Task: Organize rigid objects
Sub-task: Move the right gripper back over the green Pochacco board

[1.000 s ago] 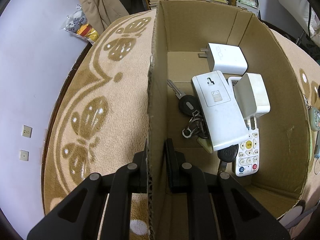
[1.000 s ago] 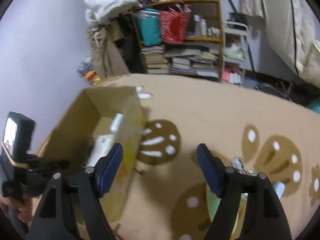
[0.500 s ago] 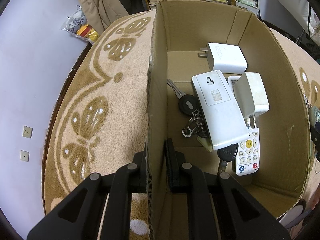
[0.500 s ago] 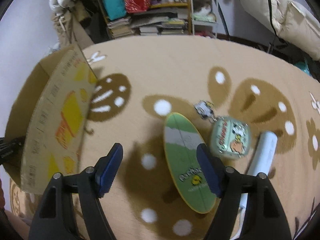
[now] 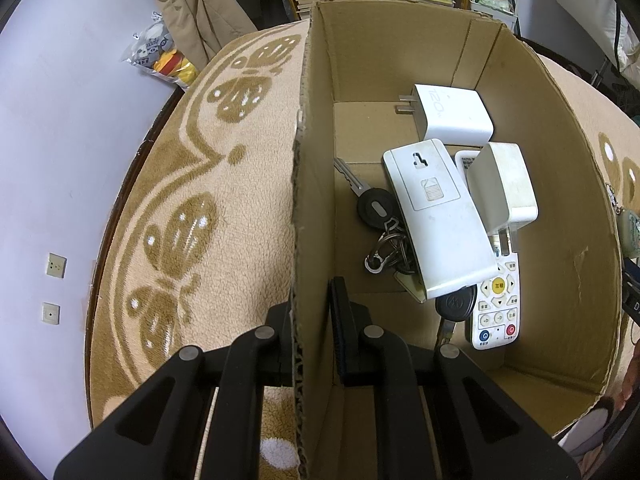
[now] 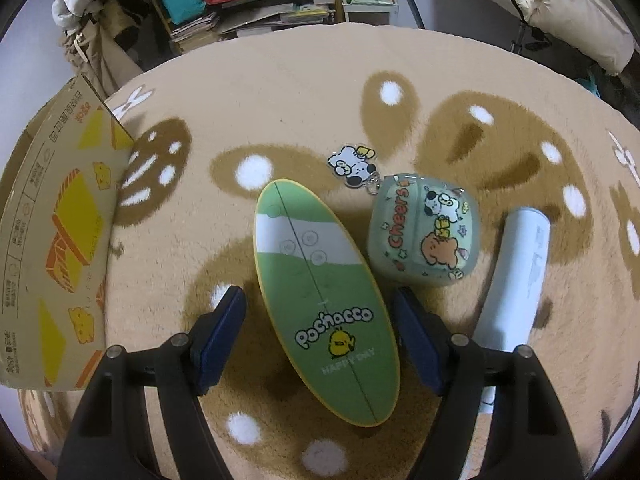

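Note:
My left gripper (image 5: 314,336) is shut on the left wall of the cardboard box (image 5: 308,216), one finger inside, one outside. In the box lie a white charger (image 5: 452,114), a white adapter (image 5: 436,220), a second white plug (image 5: 504,188), a remote (image 5: 498,308) and keys (image 5: 376,208). My right gripper (image 6: 320,336) is open, its fingers on either side of a green oval Pochacco case (image 6: 320,292) lying on the carpet. A pale green "Cheers" case (image 6: 424,232) with a charm (image 6: 354,164) and a light blue cylinder (image 6: 516,276) lie right of it.
The box's printed outer wall (image 6: 56,240) stands at the left in the right wrist view. A beige patterned carpet (image 6: 280,100) covers the floor. Shelves with books (image 6: 248,12) and a plush bag (image 5: 160,52) stand beyond the carpet.
My right gripper swung away from the box and came down over the green oval case, which now lies between its open fingers. The left gripper stayed clamped on the box wall.

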